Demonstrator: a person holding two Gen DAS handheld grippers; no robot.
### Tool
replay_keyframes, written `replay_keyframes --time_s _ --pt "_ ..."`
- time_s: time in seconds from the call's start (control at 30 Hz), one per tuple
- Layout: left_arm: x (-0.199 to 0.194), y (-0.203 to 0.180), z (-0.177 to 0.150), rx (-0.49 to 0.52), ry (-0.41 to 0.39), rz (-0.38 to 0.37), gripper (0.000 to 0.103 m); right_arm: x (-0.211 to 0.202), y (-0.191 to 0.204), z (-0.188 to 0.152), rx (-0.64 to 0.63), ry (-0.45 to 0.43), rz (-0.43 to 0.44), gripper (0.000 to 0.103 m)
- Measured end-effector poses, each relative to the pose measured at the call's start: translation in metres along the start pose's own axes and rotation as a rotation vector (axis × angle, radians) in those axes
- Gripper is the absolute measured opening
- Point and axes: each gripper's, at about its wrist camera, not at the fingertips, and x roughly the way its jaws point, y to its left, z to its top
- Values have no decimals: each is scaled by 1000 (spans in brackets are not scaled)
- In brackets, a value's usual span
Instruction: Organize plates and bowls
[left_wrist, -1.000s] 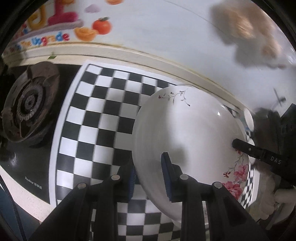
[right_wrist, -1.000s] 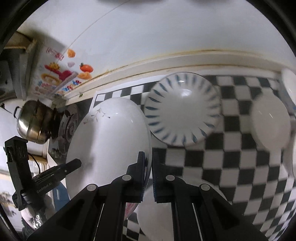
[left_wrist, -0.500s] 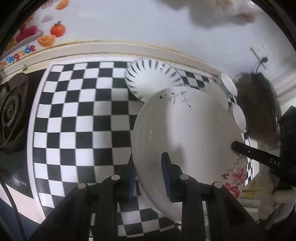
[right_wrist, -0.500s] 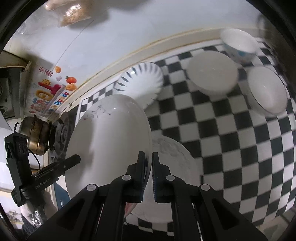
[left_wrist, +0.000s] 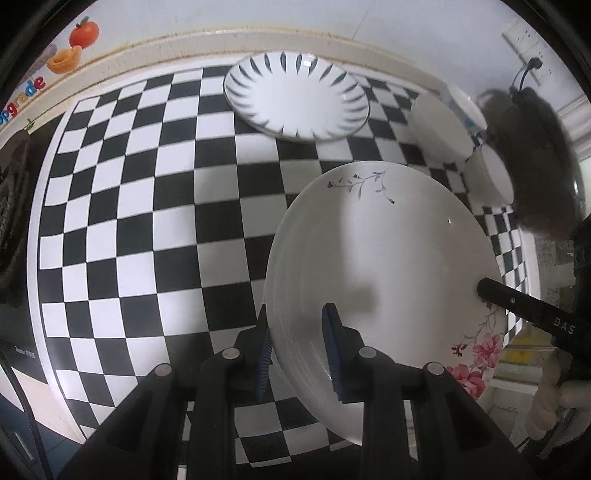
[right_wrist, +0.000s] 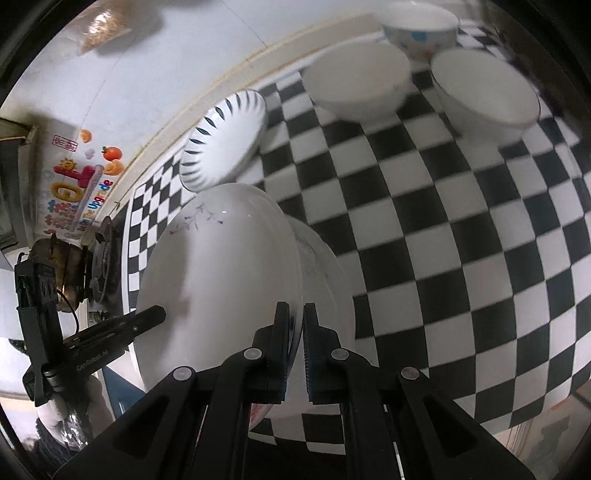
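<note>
You're carrying the floral plate (left_wrist: 384, 266), both sets of fingers clamped on its rim; next, lower it level onto the plate (right_wrist: 325, 273) just beneath your right fingers (right_wrist: 280, 343)

A black-and-white checkered counter (left_wrist: 140, 206) runs along the wall. At its far edge sits a blue-striped plate (left_wrist: 295, 99); to the right cluster three bowls (right_wrist: 358, 81). Nearer lies a white plate (right_wrist: 325, 280), partly hidden.

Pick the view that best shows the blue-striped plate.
Left wrist view: the blue-striped plate lies face-on near the wall, its whole rim visible. The right wrist view shows it smaller, foreshortened and blurred.
</note>
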Motion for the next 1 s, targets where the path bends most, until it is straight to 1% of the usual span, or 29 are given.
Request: replay_keyframes --time_s 0.3,0.67,0.77,1.0 --pt "27 -2 -8 23 67 45 23 18 -9 -8 9 27 -12 8" --pt "27 -7 -11 46 70 101 23 36 -15 -18 5 63 -39 8" --pt "33 -10 -11 54 82 126 23 37 -12 -20 -19 58 -61 8" --pt "30 -16 -9 80 69 155 23 40 -11 -19 -41 69 -96 8"
